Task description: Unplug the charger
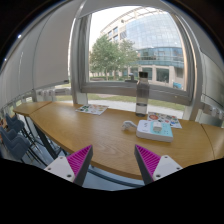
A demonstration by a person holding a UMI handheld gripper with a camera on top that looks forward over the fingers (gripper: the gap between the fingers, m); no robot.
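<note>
My gripper (113,163) is open and empty, its two magenta-padded fingers (78,162) held wide apart over the near edge of a long wooden table (95,135). Well beyond the fingers, on the right part of the table, lies a white power strip (155,129) with a small white charger-like object (129,126) just left of it. Nothing is between the fingers. The cable and plug are too small to make out.
A dark bottle (142,97) stands at the table's far edge by the window. Papers (93,109) lie at the far left and more items (170,118) behind the power strip. Chairs (20,140) stand along the left side. A large window (130,50) looks out on buildings and trees.
</note>
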